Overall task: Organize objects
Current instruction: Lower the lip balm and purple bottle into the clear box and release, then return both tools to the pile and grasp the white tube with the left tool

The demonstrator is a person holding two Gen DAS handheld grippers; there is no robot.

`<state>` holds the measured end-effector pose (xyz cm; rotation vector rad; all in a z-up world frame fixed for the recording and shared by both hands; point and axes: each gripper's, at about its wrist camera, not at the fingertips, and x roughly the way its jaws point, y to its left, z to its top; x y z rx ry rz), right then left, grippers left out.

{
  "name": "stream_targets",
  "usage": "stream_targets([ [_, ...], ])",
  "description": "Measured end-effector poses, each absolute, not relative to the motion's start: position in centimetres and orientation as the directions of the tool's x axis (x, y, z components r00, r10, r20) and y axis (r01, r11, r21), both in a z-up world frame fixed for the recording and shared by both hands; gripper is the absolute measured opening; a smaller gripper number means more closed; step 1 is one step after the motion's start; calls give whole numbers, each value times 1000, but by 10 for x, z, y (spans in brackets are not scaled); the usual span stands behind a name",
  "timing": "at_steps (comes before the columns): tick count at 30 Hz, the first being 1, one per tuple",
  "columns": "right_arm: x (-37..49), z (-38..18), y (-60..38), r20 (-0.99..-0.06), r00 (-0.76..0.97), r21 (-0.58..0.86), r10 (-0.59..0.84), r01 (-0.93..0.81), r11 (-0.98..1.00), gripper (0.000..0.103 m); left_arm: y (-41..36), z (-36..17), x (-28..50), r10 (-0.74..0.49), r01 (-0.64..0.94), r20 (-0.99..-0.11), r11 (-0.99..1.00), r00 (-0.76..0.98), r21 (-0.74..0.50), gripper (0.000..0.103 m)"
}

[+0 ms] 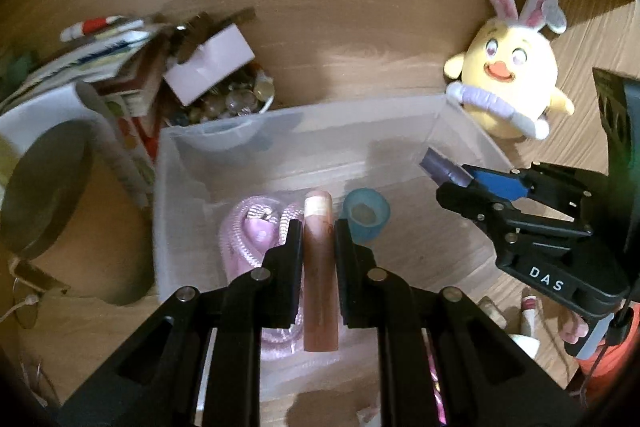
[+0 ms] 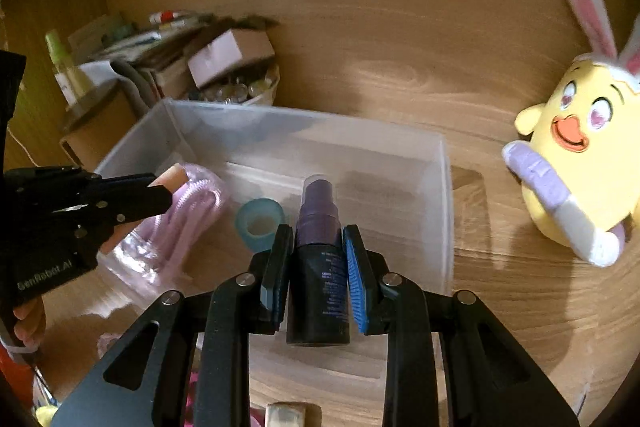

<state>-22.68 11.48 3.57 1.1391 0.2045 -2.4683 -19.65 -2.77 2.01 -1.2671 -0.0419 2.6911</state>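
Clear bin (image 2: 442,187): pink cord (image 2: 192,211), teal cup (image 2: 260,227).

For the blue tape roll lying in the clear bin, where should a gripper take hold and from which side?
Grip the blue tape roll across its ring wall, one finger in the open centre, one outside. Come from above: the hole faces up, and the clear bin walls and the pink coiled hose beside it likely block a sideways approach.

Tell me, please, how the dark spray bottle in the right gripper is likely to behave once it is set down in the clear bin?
The dark spray bottle looks rigid, so the right gripper probably holds it without squashing. Tall and narrow, it may tip if stood upright in the clear bin. Being round, it would likely roll if laid flat.
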Motion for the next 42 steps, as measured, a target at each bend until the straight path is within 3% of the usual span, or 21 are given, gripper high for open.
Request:
stream_targets([
  [11,-227,30,105,-772,-583,-25,-254,427,-904,23,-28,21,-191,174,-158,-769,-983,-615,-96,17],
  [14,-220,38,107,-765,-584,-13,-270,434,-901,24,-28,32,-179,167,-155,-750,-984,-640,-87,37],
  [16,-212,48,111,-749,-606,-24,-268,430,-903,30,-29,42,-167,155,-145,-726,-986,-670,-77,58],
  [21,-185,74,122,-684,-675,-41,-276,413,-910,61,-35,58,-138,136,-126,-686,-990,-714,-66,81],
  [22,-179,78,125,-672,-688,-44,-274,407,-912,64,-36,60,-131,128,-116,-679,-991,-723,-63,88],
  [24,-167,87,132,-648,-710,-44,-276,396,-917,74,-38,62,-119,114,-99,-669,-993,-734,-60,93],
  [34,-116,85,164,-614,-748,-28,-253,341,-940,82,-47,44,-71,73,-60,-683,-997,-727,-42,97],
  [42,-85,49,179,-656,-732,-59,-182,290,-955,82,-34,-1,-53,94,-78,-758,-995,-645,-57,97],
])
